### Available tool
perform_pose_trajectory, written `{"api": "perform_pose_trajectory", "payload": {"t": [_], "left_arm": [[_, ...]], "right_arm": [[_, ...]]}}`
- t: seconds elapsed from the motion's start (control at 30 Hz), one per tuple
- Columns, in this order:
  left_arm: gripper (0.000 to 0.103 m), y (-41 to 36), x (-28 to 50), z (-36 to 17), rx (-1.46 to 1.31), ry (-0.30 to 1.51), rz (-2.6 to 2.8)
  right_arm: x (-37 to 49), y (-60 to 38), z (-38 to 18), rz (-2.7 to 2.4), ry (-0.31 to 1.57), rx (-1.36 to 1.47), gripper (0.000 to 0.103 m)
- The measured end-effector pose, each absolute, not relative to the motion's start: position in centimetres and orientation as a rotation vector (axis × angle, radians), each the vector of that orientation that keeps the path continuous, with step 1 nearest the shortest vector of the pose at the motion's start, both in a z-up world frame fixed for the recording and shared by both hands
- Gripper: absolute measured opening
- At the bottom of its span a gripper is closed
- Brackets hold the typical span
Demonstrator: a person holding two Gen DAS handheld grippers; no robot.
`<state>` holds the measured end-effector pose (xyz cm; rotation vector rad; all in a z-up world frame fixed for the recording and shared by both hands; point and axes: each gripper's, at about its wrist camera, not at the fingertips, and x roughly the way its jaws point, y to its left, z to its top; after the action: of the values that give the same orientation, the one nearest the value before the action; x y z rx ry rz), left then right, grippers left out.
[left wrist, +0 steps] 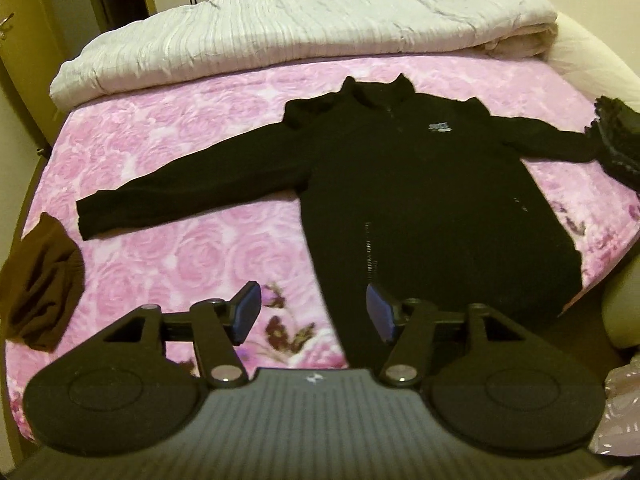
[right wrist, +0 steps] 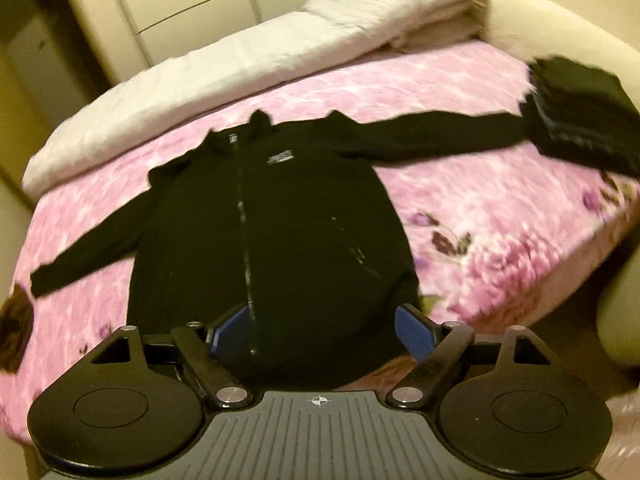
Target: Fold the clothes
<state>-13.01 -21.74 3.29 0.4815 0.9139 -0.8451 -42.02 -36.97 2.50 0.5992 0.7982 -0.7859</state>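
Bed [left wrist: 168, 148] with pink rose-print cover, darker purple flowers printed near the front edge. Black zip jacket [left wrist: 420, 200] lies flat on it, front up, collar toward the far side, both sleeves spread out sideways, small pale logo on chest. Rolled white quilt [left wrist: 280, 36] lies along the far edge of the bed, just behind the collar. Stack of folded dark clothes [right wrist: 580, 120] at the right edge, touching the end of the jacket's right-hand sleeve. Crumpled brown garment [left wrist: 40, 280] at the left edge, near the other cuff, not touching.
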Motion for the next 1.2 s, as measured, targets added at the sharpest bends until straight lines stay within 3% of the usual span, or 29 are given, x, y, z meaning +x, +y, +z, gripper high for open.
{"api": "perform_pose_trajectory", "payload": {"t": [1.2], "left_arm": [[0.055,-21.4,-14.3,3.5,0.530,0.879,-0.887]], "right_arm": [[-36.1,-32.9,2.8,-0.634,1.009,0.497,0.087]]}}
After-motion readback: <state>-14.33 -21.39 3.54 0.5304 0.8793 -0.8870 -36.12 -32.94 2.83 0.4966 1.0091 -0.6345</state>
